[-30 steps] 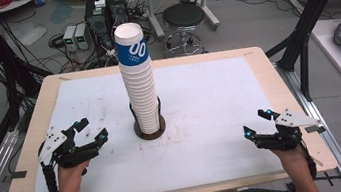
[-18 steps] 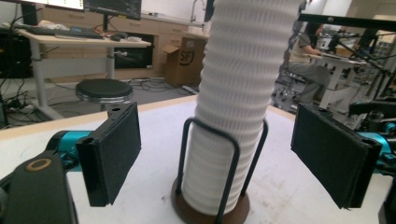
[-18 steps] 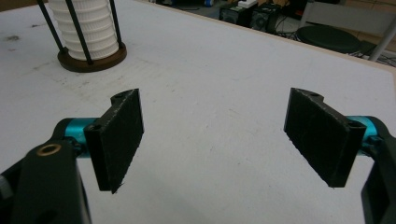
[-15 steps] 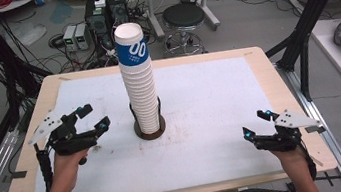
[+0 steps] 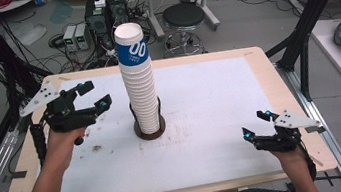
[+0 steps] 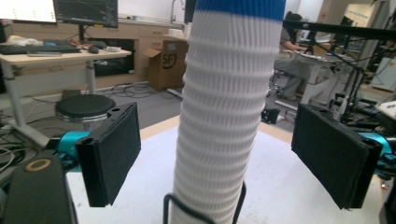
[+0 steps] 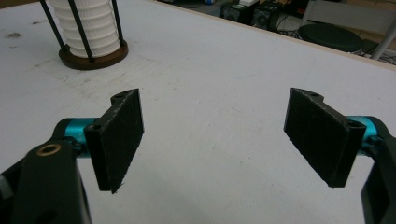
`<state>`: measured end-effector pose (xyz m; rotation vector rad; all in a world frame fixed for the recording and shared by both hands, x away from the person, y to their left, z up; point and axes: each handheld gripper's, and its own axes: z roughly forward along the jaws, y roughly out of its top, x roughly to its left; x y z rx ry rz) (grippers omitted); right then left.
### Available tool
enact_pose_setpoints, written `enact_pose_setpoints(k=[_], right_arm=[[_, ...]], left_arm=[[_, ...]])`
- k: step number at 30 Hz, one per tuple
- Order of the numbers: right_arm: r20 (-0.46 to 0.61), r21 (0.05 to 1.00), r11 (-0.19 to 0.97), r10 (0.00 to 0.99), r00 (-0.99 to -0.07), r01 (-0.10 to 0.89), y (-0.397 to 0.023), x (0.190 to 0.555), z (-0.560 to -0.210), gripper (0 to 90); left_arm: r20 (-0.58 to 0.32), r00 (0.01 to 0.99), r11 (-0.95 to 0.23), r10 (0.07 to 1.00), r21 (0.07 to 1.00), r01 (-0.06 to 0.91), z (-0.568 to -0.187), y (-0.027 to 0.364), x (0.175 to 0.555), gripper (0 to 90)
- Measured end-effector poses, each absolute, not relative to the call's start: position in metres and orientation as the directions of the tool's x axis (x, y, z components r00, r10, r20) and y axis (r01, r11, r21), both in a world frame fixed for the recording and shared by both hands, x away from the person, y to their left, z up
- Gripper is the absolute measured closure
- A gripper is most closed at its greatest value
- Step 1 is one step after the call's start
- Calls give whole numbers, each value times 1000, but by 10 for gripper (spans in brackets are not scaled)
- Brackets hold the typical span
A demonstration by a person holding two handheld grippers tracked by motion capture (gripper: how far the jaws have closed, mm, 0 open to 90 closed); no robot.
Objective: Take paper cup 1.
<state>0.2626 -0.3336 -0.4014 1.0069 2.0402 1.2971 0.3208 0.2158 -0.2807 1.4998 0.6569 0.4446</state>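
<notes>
Two grippers: both spread wide, neither holding anything.
Stack location: tall stack of white paper cups (image 5: 139, 85) stands mid-table in a dark round holder (image 5: 150, 129) with thin black wire uprights; the top cup wears a blue band.
Left gripper (image 5: 92, 96): raised off the table just left of the stack; in the left gripper view its pads (image 6: 114, 149) flank the ribbed column (image 6: 229, 116) on both sides, apart from it.
Right gripper (image 5: 257, 124): low near the table's front right corner, well apart from the stack, jaws wide over bare white table (image 7: 210, 93).
Handling: cups look light, thin-walled and easily crushed; nested tight, so several may lift together.
Where to hold: probably at the top cup's blue band or just under its rim, with a gentle squeeze.
Risk: a sideways nudge could tip the tall column, since the uprights reach only its lower part.
Uncertain: cup count cannot be read.
</notes>
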Motion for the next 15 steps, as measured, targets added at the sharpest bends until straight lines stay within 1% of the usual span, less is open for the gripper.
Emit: enact_pose_setpoints(k=[15], right_arm=[[-32,912,266,805,-592,312,-334,263,-401,202]], left_arm=[[-89,799,23,595,995,94,-213,193,339,157]])
